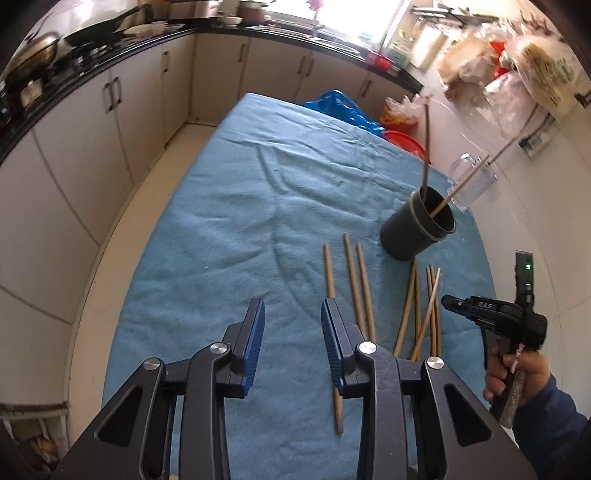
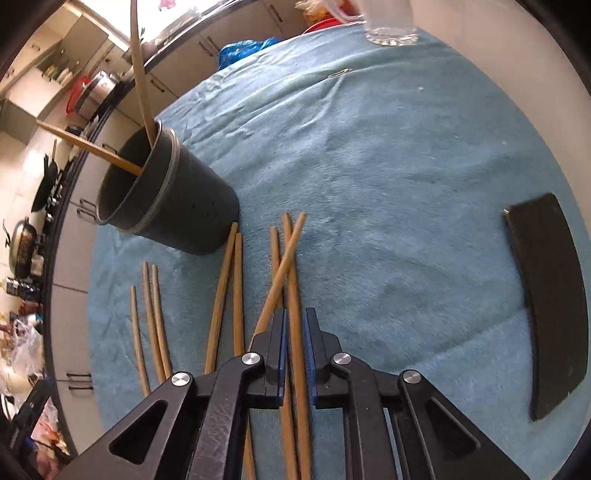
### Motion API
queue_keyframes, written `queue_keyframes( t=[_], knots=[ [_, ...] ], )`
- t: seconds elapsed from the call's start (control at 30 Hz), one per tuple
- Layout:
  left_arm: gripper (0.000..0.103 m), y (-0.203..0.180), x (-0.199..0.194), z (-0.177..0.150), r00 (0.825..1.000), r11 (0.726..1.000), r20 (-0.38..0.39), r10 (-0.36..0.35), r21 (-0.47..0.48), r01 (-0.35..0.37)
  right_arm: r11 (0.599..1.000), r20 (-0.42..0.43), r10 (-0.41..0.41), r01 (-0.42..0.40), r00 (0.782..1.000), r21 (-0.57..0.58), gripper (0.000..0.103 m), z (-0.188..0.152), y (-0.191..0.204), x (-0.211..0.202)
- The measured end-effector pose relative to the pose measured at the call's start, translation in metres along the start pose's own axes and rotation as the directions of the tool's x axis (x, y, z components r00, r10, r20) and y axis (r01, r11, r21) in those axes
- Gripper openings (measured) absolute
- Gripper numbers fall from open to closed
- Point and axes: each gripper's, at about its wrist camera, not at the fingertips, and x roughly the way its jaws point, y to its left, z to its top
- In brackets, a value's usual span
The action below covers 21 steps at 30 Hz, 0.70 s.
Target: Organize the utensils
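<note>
Right wrist view: my right tongs (image 2: 294, 325) pinch one chopstick (image 2: 294, 280); the crossed chopstick (image 2: 282, 266) beside it could snag. My left tongs (image 1: 293, 314) hang half-open, empty.

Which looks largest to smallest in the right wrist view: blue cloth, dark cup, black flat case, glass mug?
1. blue cloth
2. dark cup
3. black flat case, close to the cup; unsure
4. glass mug, cut off by the frame

- Left hand-held gripper (image 1: 293, 314), jaws apart, above the blue cloth (image 1: 236, 221).
- Loose chopsticks (image 1: 364, 288) lie beside the dark holder (image 1: 413, 229).
- Right hand-held gripper (image 1: 448, 301) near the chopsticks.
</note>
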Motion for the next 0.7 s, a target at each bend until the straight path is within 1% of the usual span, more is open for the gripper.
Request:
queue_keyframes(
  t=[0.03, 0.1, 0.23, 0.27, 0.37, 0.43, 0.53, 0.63, 0.7],
  knots=[
    [0.03, 0.004, -0.003, -0.002, 1.0, 1.0, 0.006, 0.012, -0.016, -0.012, 1.0, -0.012, -0.007, 0.007, 1.0, -0.022, 0.006, 0.002, 0.004, 0.004],
    [0.03, 0.008, -0.006, -0.005, 1.0, 0.999, 0.01, 0.024, -0.048, -0.023, 0.996, -0.018, -0.064, 0.063, 0.998, -0.059, 0.005, 0.003, 0.011, 0.01],
    [0.03, 0.004, -0.005, -0.008, 0.999, 0.997, 0.007, 0.044, -0.061, -0.044, 0.995, -0.04, -0.058, 0.055, 0.997, -0.082, 0.005, 0.008, 0.011, 0.017],
    [0.03, 0.002, -0.004, -0.009, 0.999, 0.997, 0.005, 0.051, -0.064, -0.05, 0.993, -0.049, -0.061, 0.055, 0.997, -0.103, 0.005, 0.009, 0.013, 0.019],
    [0.03, -0.006, 0.001, -0.01, 0.999, 0.995, -0.006, 0.04, -0.09, -0.041, 0.985, -0.056, -0.081, 0.071, 0.995, -0.157, 0.006, 0.012, 0.017, 0.02],
    [0.03, -0.016, 0.006, -0.01, 0.999, 0.995, -0.016, 0.044, -0.089, -0.045, 0.981, -0.065, -0.085, 0.072, 0.994, -0.182, 0.006, 0.014, 0.018, 0.022],
    [0.03, -0.029, 0.012, -0.01, 0.998, 0.995, -0.026, 0.059, -0.074, -0.061, 0.98, -0.087, -0.068, 0.05, 0.994, -0.195, 0.006, 0.017, 0.013, 0.024],
    [0.03, -0.039, 0.021, -0.009, 0.996, 0.994, -0.04, 0.074, -0.076, -0.077, 0.974, -0.099, -0.084, 0.061, 0.992, -0.216, 0.007, 0.017, 0.001, 0.019],
    [0.03, -0.044, 0.03, -0.008, 0.995, 0.994, -0.06, 0.079, -0.075, -0.084, 0.977, -0.104, -0.083, 0.06, 0.991, -0.206, 0.007, 0.017, -0.012, 0.014]
  ],
)
